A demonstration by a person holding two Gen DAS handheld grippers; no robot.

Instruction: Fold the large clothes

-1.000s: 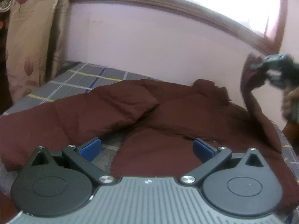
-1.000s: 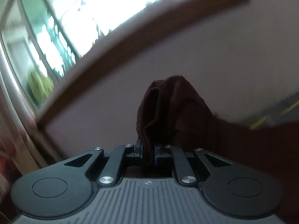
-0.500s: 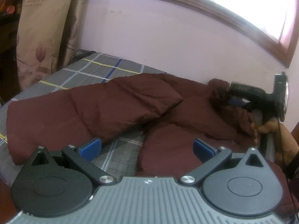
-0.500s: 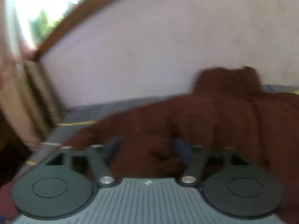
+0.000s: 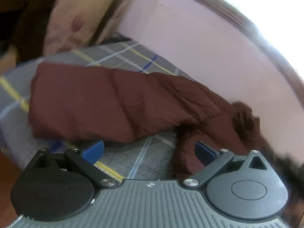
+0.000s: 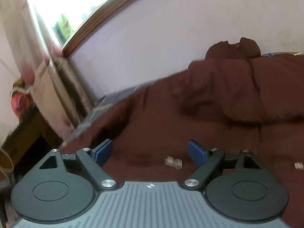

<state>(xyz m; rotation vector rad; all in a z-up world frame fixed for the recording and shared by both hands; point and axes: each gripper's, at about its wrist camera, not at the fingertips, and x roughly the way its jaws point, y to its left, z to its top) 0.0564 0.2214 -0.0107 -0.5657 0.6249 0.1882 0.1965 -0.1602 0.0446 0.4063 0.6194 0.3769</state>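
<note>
A large dark maroon garment [image 5: 106, 102] lies spread on a bed with a grey plaid sheet [image 5: 133, 161]. In the left wrist view one long part of it stretches left, and a rumpled part [image 5: 245, 119] lies to the right. My left gripper [image 5: 150, 151] is open and empty, low over the sheet just in front of the garment. In the right wrist view the garment [image 6: 209, 102] fills the middle and right. My right gripper [image 6: 150, 152] is open and empty just above the cloth.
A pink wall [image 5: 190, 43] with a wooden window frame [image 6: 106, 13] runs behind the bed. A beige flowered curtain [image 5: 79, 15] hangs at the bed's left end. Dark furniture [image 6: 24, 133] stands by the curtain.
My right gripper has let go of the garment part it held up and now hangs open over the cloth. My left gripper has swung left and tilted, staying open.
</note>
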